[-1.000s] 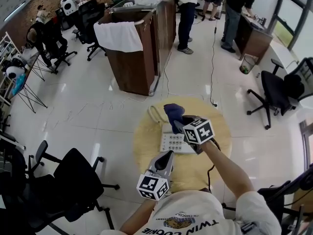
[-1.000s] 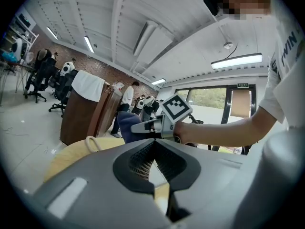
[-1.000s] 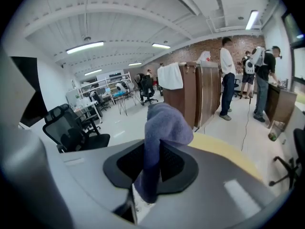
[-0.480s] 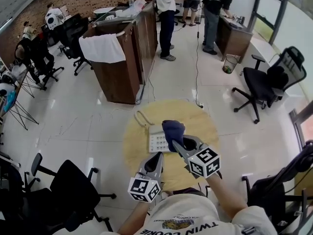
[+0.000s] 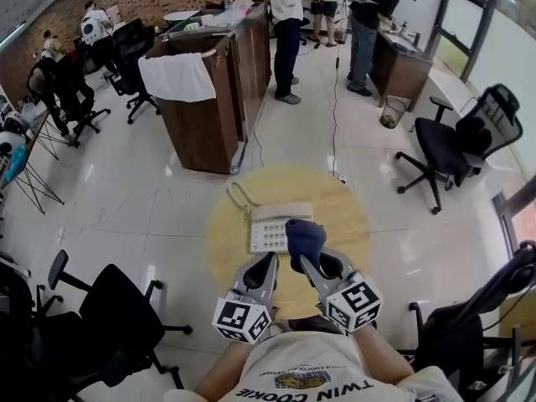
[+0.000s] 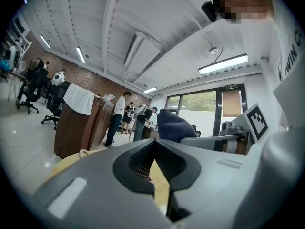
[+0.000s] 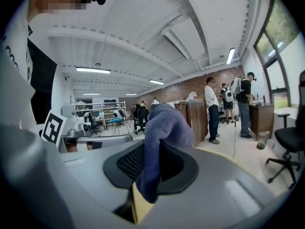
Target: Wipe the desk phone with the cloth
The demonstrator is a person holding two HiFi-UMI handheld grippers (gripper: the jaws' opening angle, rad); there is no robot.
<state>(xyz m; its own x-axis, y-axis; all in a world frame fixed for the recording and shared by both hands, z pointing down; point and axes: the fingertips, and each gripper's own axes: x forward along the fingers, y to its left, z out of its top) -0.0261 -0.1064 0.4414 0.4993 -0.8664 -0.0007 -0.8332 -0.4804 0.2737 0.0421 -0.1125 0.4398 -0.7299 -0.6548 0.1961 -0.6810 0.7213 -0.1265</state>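
A white desk phone point(image 5: 275, 225) with a keypad and a curled handset cord lies on the round wooden table point(image 5: 347, 216). My right gripper point(image 5: 305, 259) is shut on a dark blue cloth point(image 5: 304, 238), which bunches up just right of the keypad near the table's front edge. In the right gripper view the cloth point(image 7: 159, 137) fills the space between the jaws. My left gripper point(image 5: 270, 264) sits beside it to the left, jaws together with nothing between them, over the table's near edge. The left gripper view also shows the cloth point(image 6: 174, 126).
A tall wooden cabinet point(image 5: 201, 107) with a white towel draped on it stands beyond the table. Black office chairs point(image 5: 113, 316) stand at the left and right point(image 5: 456, 145). Several people point(image 5: 285, 23) stand at the far end of the room.
Both grippers have drawn back toward me. The right gripper with the cloth has come off the phone's top to its near right side.
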